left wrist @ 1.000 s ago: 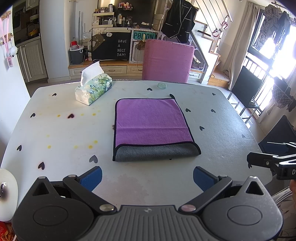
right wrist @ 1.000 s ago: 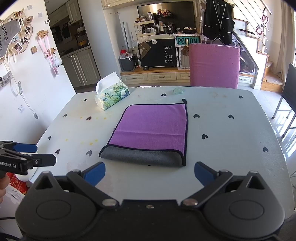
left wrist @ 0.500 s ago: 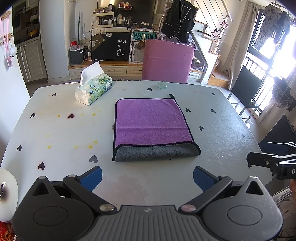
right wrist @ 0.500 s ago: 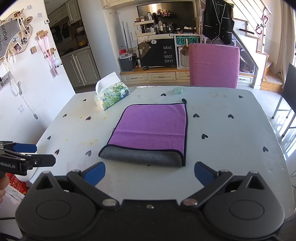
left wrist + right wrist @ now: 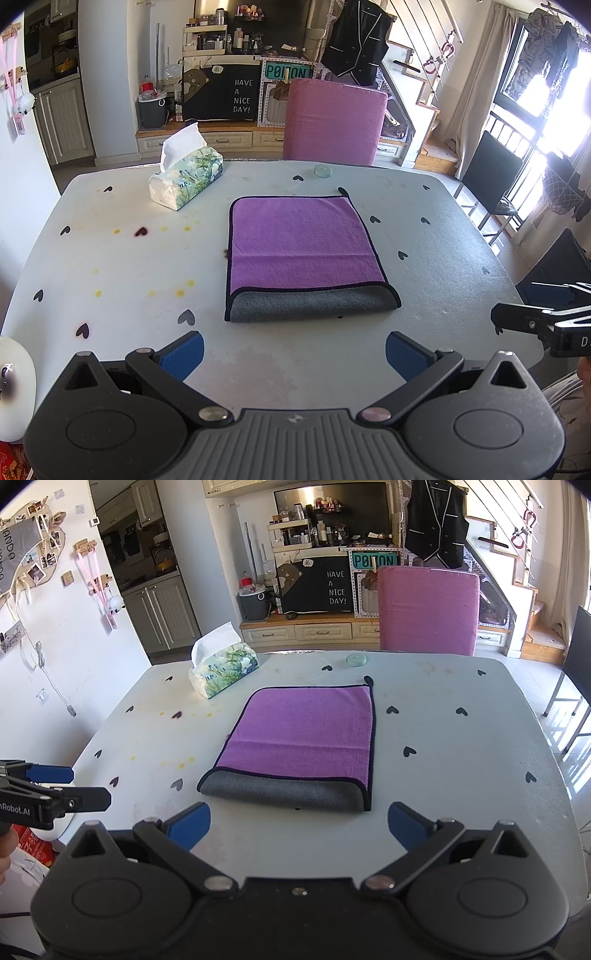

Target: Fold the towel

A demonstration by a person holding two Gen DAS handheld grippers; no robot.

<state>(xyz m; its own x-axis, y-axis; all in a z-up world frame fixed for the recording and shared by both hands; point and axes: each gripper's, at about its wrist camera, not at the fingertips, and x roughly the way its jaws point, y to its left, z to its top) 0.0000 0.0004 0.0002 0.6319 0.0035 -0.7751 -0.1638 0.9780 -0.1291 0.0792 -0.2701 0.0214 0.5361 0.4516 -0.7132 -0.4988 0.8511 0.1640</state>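
A purple towel (image 5: 301, 243) with a grey underside lies folded flat on the middle of the table, its grey folded edge (image 5: 310, 304) toward me; it also shows in the right wrist view (image 5: 304, 733). My left gripper (image 5: 293, 354) is open and empty, held back near the table's front edge, short of the towel. My right gripper (image 5: 299, 829) is open and empty too, just short of the towel's near edge. Each gripper shows at the side of the other's view, the right one (image 5: 535, 325) and the left one (image 5: 55, 799).
A tissue box (image 5: 186, 177) stands at the back left of the white table (image 5: 110, 258). A small round green lid (image 5: 323, 170) lies behind the towel. A pink chair (image 5: 334, 120) stands at the far edge, a black chair (image 5: 491, 173) to the right.
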